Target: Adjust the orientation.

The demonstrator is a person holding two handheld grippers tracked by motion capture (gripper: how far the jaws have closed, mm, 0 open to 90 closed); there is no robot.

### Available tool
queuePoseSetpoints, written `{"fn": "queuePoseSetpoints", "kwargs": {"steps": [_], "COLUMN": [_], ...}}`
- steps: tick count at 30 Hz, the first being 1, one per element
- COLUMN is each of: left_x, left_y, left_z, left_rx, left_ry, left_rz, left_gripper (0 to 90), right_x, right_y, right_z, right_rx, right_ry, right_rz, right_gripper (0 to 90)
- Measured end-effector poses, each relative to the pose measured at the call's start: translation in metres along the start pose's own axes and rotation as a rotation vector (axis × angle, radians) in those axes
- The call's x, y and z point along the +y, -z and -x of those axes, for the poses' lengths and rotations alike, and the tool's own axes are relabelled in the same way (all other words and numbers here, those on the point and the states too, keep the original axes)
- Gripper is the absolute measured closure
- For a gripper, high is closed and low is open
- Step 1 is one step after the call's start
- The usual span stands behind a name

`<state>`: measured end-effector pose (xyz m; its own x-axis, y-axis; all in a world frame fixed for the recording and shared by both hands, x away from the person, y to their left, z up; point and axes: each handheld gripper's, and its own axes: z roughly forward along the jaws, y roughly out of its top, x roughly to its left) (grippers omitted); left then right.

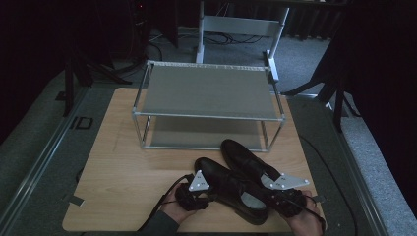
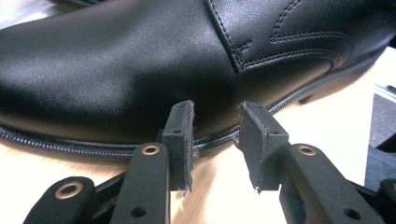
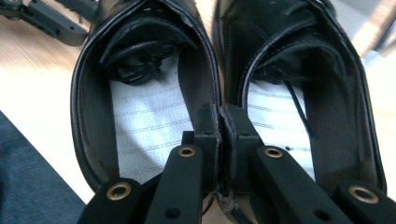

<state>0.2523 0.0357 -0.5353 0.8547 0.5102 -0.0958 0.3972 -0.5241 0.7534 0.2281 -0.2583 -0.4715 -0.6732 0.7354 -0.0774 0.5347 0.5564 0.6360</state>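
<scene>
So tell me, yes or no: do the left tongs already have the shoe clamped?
No: in the left gripper view the left tongs stand open, a gap between them, just short of the black shoe.

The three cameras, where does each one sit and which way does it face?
High view: above the person's side, looking forward and down on the wooden table, rack and two black shoes; hands and both grippers enter at the bottom.
Left gripper view: rides the left gripper, jaws apart, facing a shoe's side.
Right gripper view: rides the right gripper, jaws shut on the adjoining shoe collars, looking into both openings.
Shared: the shoes appear in all three.
</scene>
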Motion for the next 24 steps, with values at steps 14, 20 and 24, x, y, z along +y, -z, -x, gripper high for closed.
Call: {"fn": "queuePoseSetpoints", "kwargs": {"steps": [14,20,24], "left_x": [0.009,0.007,0.006], "left_y": [-0.019,-0.017,-0.010], "left_z": [0.006,0.004,0.002], "left_rx": [-0.032,-0.043,-0.013], "left_ry": [0.018,0.017,0.023], "left_rz": [0.008,0.013,0.023], "left_gripper": [65.5,65.5,60.3], "right_x": [-0.014,-0.014,-0.014], "right_y": [0.011,0.019,0.034], "right_z": [0.011,0.016,0.028], "right_rx": [-0.011,0.024,0.025], "right_ry": [0.001,-0.020,-0.086], "right_rz": [0.000,0.074,0.152], "right_gripper": [84.4,66.0,58.0]}}
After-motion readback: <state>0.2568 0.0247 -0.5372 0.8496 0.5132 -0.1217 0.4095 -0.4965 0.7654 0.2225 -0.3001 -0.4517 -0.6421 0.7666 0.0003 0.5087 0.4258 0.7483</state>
